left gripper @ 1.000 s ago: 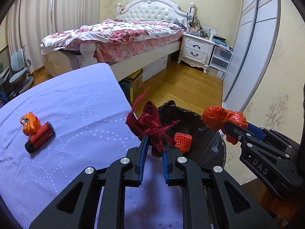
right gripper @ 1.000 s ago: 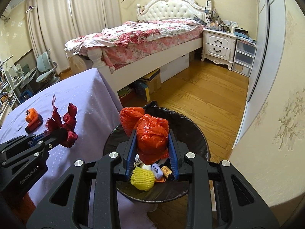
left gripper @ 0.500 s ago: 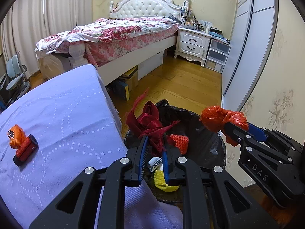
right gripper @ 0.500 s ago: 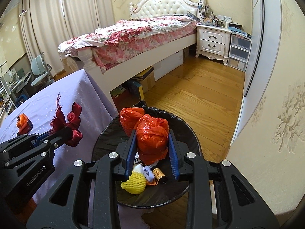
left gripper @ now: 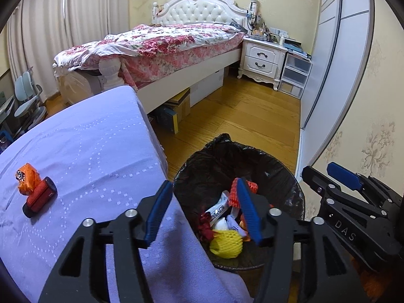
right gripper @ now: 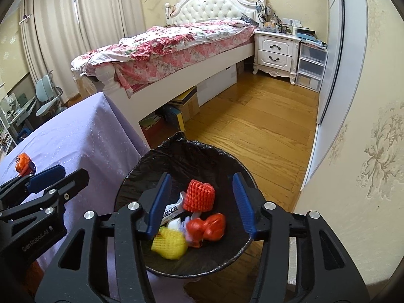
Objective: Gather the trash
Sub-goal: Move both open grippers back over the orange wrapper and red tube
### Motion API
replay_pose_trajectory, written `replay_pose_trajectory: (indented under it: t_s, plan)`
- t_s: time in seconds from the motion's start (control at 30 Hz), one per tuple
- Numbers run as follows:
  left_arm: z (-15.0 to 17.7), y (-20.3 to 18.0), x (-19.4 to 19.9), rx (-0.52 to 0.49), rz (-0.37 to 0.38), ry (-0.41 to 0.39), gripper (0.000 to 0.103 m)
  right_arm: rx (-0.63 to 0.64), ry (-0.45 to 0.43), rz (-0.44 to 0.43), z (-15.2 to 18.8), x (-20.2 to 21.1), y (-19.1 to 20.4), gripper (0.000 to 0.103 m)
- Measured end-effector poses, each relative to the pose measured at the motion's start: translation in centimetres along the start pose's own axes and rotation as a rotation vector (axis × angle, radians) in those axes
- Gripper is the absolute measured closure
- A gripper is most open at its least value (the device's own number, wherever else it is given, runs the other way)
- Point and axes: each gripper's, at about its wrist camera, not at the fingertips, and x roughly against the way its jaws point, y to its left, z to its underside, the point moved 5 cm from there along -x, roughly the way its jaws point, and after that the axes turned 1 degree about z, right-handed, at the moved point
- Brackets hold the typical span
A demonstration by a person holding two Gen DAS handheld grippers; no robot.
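Both tongs, left (left gripper: 204, 212) and right (right gripper: 200, 203), jaws just spread and empty, hang above the black-lined bin (right gripper: 141, 176) at lower centre to drop scraps inside, while an orange wrapper (left gripper: 26, 180) remains on the lilac surface (left gripper: 96, 151) at left.

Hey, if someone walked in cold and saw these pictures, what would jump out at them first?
Probably the black-lined trash bin on the wooden floor, holding bright litter: an orange foam net, a yellow foam net and a red plastic bag. Behind stands the bed with its floral quilt.
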Motion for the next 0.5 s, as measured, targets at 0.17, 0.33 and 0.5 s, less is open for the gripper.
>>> replay_pose_trajectory:
  t_s: [0.17, 0.33, 0.5]
  plan:
    - [0.1, 0.7, 0.6, 0.009, -0.032, -0.015, 0.034, -0.001, -0.004, 0.008, -0.1, 0.2, 0.2, 0.045]
    - [0.5, 2.4, 1.5, 0.028, -0.068, -0.017, 0.034, 0.015, -0.001, -0.006, 0.0, 0.4, 1.1, 0.041]
    - [1.3, 5.6, 2.4, 0.076, -0.112, -0.009, 0.034, 0.048, 0.006, -0.04, 0.3, 0.6, 3.2, 0.039]
